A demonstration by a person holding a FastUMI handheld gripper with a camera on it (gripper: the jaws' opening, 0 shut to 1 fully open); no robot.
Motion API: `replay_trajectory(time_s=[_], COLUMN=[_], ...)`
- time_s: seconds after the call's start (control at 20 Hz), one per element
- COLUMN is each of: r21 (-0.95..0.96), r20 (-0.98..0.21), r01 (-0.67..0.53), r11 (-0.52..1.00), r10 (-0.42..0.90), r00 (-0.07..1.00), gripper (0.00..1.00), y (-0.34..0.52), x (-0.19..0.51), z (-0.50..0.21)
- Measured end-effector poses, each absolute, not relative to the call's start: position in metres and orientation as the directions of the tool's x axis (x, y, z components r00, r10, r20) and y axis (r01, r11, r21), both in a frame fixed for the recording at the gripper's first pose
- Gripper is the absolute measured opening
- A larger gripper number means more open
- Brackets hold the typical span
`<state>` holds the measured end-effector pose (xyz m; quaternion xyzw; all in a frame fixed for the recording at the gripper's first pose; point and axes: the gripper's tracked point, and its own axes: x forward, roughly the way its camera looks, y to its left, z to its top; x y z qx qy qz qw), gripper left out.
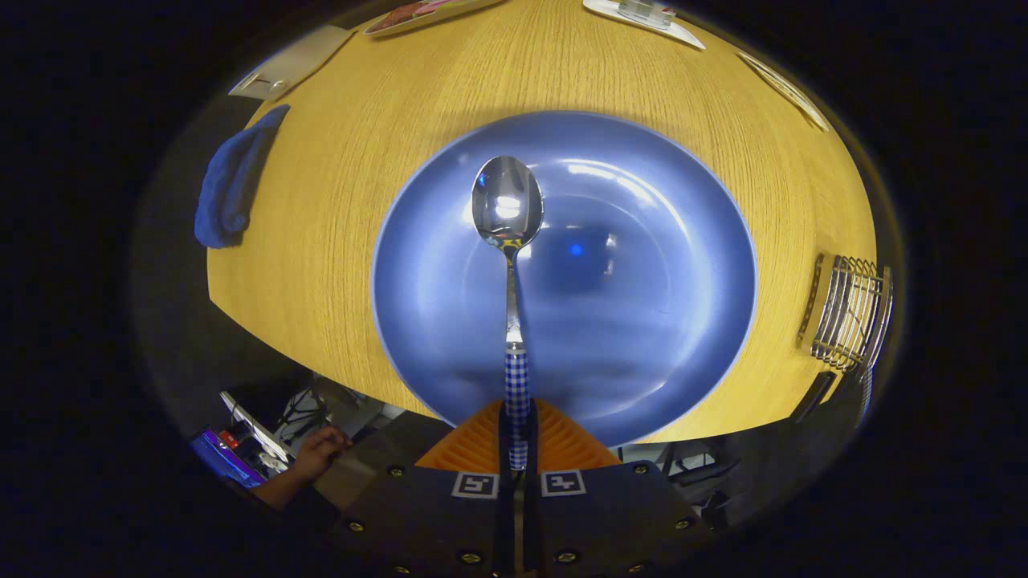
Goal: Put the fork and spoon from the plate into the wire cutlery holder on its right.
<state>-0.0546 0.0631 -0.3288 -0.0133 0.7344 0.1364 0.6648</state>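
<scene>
A wooden table (337,241) spans the frame. At centre sits a blue plate (658,321). At the right edge stands the wire cutlery holder (851,313). At lower centre the gripper (518,437) pinches the checked handle of the spoon (507,201), whose bowl reaches ahead over the plate, up and slightly left.

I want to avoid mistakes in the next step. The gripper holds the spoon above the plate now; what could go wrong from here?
1. The gripper is shut on the spoon only at the end of its checked handle, so the long spoon may swing or slip.
2. If it drops, it would likely hit the blue plate below.
3. The wire cutlery holder stands far to the right near the table edge; a misjudged bowl could catch its wires or push it.
</scene>
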Motion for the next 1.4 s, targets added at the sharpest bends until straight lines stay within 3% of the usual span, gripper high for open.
replay_trajectory(time_s=[0.3, 1.0, 1.4], r21=[0.198, 0.133, 0.166], r20=[-0.975, -0.982, -0.966], r01=[-0.289, -0.269, -0.265], r11=[0.937, 0.954, 0.950], r10=[0.157, 0.090, 0.103], r00=[-0.158, -0.167, -0.237], gripper=[0.05, 0.05, 0.05], y=[0.038, -0.033, -0.074], x=[-0.061, -0.059, -0.084], z=[-0.307, -0.271, -0.237])
